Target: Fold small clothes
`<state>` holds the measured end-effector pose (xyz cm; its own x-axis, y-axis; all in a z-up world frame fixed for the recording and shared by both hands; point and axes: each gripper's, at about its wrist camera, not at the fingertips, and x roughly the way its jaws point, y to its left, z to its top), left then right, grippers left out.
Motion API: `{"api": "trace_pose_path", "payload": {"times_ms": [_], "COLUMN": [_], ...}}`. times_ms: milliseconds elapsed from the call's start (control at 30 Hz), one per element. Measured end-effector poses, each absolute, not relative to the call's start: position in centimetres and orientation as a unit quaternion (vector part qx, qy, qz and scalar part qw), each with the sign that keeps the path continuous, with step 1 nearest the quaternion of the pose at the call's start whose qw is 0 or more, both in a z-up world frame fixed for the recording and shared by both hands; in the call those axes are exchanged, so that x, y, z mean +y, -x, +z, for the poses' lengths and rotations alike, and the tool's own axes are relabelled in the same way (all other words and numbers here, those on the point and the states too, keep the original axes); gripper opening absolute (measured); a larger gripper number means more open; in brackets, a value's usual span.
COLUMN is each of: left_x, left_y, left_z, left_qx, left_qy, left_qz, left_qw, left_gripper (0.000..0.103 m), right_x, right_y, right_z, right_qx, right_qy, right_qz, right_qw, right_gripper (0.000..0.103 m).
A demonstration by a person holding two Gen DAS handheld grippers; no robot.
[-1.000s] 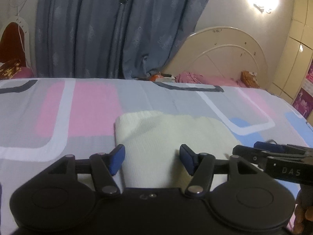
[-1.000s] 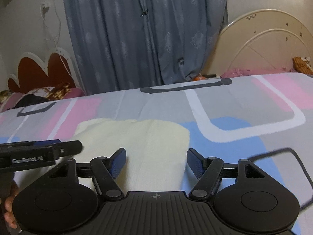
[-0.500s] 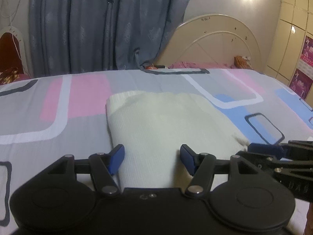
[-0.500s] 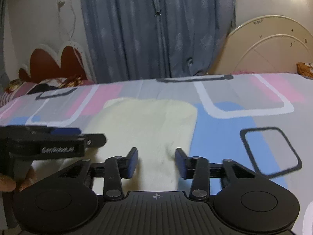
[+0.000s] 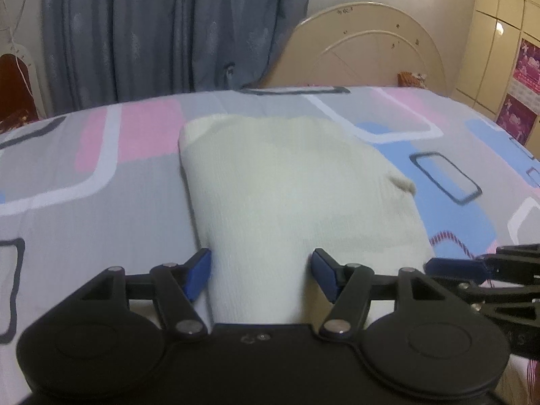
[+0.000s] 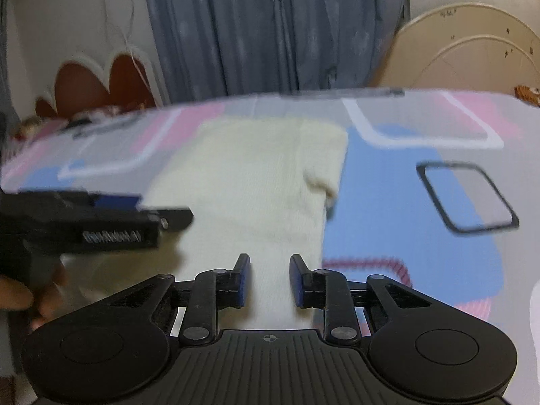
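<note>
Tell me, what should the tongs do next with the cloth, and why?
Probably finish pinching the near edge. The right tongs are closing with the cloth between them, but the pads don't seem to press it yet. The left tongs stand wide over the same edge, so they should close too before lifting.

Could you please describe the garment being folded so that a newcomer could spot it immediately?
Look at the bed sheet patterned in grey, pink and blue. In its middle lies the cream ribbed garment, the only plain, pale cloth there.
</note>
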<state>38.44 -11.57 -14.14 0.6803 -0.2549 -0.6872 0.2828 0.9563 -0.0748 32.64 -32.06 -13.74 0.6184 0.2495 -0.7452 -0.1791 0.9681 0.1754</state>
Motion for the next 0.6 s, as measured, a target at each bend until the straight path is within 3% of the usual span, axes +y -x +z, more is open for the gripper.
{"api": "trace_pose_path", "payload": {"times_ms": [600], "left_x": [-10.1], "left_y": [-36.2], "left_z": [-14.4], "left_qx": [0.400], "left_qy": [0.013], "left_qz": [-0.167], "left_qw": [0.901], "left_gripper": [0.060], "right_x": [-33.6], "right_y": [-29.9], "right_z": [-13.0], "right_qx": [0.433], "right_qy": [-0.066], "right_qz": [0.098], "right_qw": [0.894], "right_gripper": [0.026]}}
